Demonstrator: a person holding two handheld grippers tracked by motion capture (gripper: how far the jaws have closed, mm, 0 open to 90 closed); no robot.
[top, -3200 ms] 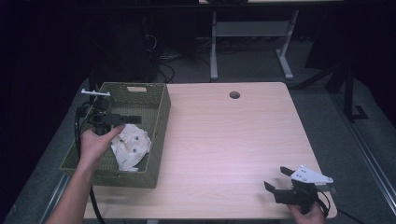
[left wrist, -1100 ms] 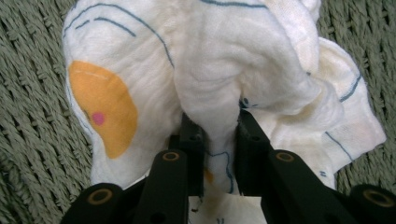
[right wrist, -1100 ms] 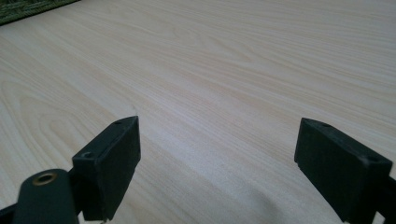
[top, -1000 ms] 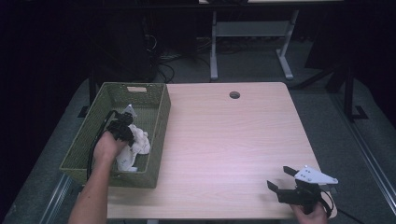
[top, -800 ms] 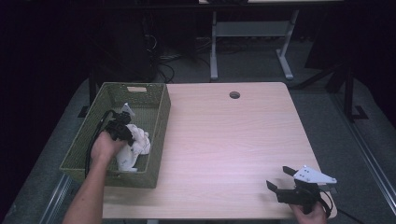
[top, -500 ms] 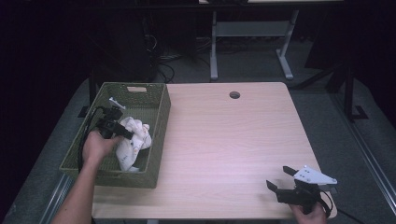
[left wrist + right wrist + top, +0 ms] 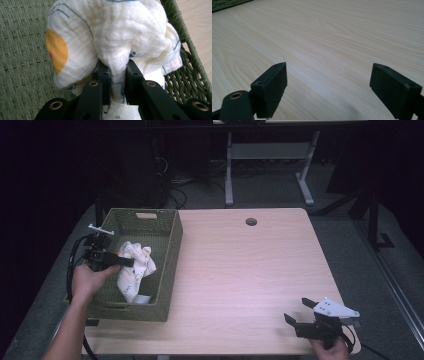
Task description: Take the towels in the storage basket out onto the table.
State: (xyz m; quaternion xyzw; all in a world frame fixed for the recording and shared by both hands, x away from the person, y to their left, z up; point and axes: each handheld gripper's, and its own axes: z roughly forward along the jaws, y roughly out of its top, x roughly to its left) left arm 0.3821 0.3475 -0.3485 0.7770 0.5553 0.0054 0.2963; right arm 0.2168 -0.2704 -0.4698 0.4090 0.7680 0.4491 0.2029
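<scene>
A white cloth (image 7: 135, 270) with a yellow patch and thin blue lines is bunched up inside the green woven basket (image 7: 169, 255) at the table's left. My left gripper (image 7: 122, 262) is shut on a fold of the cloth (image 7: 110, 32), and the fabric bulges over the jaws in the left gripper view (image 7: 117, 72). The cloth's top is lifted while its lower part hangs to the basket floor. My right gripper (image 7: 300, 312) rests low over the table's front right corner, open, with bare wood between its jaws (image 7: 328, 80).
The light wooden table (image 7: 250, 270) has a round cable hole (image 7: 251, 221) near its far edge. A metal stand (image 7: 265, 165) and cables lie on the dark floor behind. The basket wall (image 7: 190, 47) rises just right of the cloth.
My left gripper went down into the basket, shut on the cloth, and has drawn back toward the basket's left side, lifting the cloth. The right gripper has stayed put.
</scene>
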